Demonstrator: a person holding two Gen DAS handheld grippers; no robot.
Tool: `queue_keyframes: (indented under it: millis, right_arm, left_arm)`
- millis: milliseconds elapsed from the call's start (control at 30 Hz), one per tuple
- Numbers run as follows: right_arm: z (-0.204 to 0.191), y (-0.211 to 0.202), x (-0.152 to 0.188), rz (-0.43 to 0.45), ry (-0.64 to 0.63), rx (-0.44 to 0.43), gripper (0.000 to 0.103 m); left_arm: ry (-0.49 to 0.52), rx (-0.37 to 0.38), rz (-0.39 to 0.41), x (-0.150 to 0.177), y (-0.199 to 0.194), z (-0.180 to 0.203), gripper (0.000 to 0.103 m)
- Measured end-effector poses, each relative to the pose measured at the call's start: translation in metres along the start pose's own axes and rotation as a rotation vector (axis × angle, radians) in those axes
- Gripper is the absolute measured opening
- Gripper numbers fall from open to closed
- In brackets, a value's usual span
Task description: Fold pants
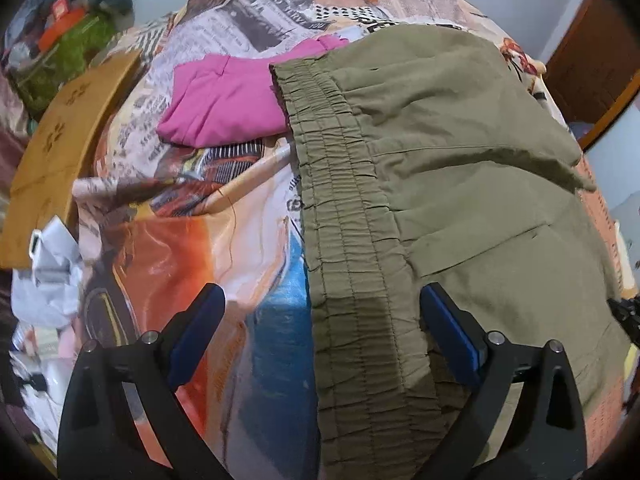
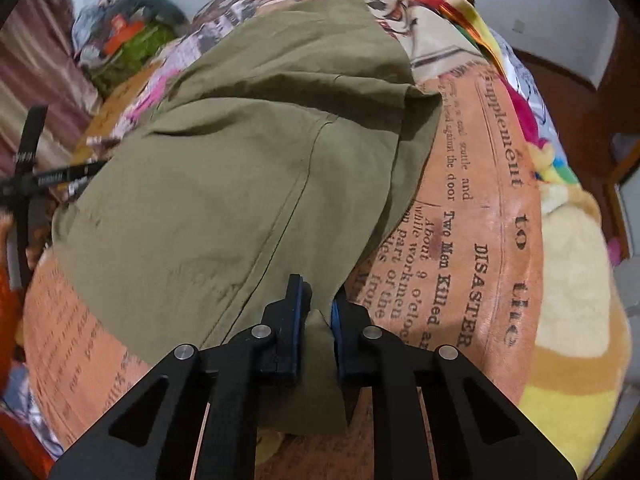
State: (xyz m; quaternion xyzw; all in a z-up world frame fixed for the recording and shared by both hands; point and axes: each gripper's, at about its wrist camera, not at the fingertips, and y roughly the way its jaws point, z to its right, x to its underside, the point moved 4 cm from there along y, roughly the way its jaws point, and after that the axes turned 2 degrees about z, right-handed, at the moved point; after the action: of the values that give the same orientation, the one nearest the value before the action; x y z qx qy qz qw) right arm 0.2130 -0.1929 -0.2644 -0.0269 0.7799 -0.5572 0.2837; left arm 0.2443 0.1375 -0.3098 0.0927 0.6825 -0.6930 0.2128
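Olive cloth, thin and creased: the pants (image 1: 460,184), spread over a bed under a sheet (image 1: 192,240) printed with newspaper columns and bright orange, blue and cream patches; the elastic waistband (image 1: 348,240), ruched in stitched rows, runs from mid-frame down to the near edge in the left wrist view; a pocket seam slants across the fabric to its right; the far part of the pants is folded over itself in loose layers. Left gripper (image 1: 320,300): jaws spread wide, blue pads on black fingers, one finger over the bare sheet, the other over the olive cloth, the waistband lying between them and not pinched. Right gripper (image 2: 318,300): jaws pressed together on a small peak of the pants' edge, the fabric rising between the blue pads, a long seam running away from that spot up the cloth. Pink garment (image 1: 224,104): folded, on the sheet just beyond the waistband's far end, partly tucked under it. Tan board (image 1: 64,148) with a small dark flower pattern: at the bed's left edge. Crumpled white paper (image 1: 52,272): near the board. Plush toy (image 2: 568,288), cream and yellow: on the right side of the bed in the right wrist view, well apart from the pants.
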Motion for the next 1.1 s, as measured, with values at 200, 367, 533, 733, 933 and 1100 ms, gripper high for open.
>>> queue_keyframes:
  millis: [200, 367, 533, 733, 933, 1100]
  right_arm:
    - [0.005, -0.001, -0.004, 0.012, -0.007, 0.039, 0.018]
    - [0.01, -0.016, -0.016, 0.03, -0.008, 0.08, 0.035]
    - [0.02, -0.035, -0.055, 0.143, 0.021, 0.091, 0.053]
    - [0.025, -0.036, -0.116, 0.242, 0.015, 0.087, 0.066]
    - [0.03, -0.019, -0.181, 0.305, -0.02, 0.085, 0.067]
    - [0.042, 0.004, -0.227, 0.342, -0.015, 0.082, 0.067]
  left_arm:
    - [0.085, -0.052, -0.005, -0.009, 0.0, 0.004, 0.103]
    - [0.079, -0.121, 0.049, -0.023, -0.015, 0.001, 0.103]
    - [0.04, -0.14, 0.112, -0.05, -0.026, -0.008, 0.103]
    - [0.01, -0.147, 0.142, -0.093, -0.021, -0.017, 0.103]
    - [-0.04, -0.134, 0.185, -0.136, -0.009, -0.031, 0.103]
    - [-0.097, -0.11, 0.137, -0.166, 0.025, -0.047, 0.103]
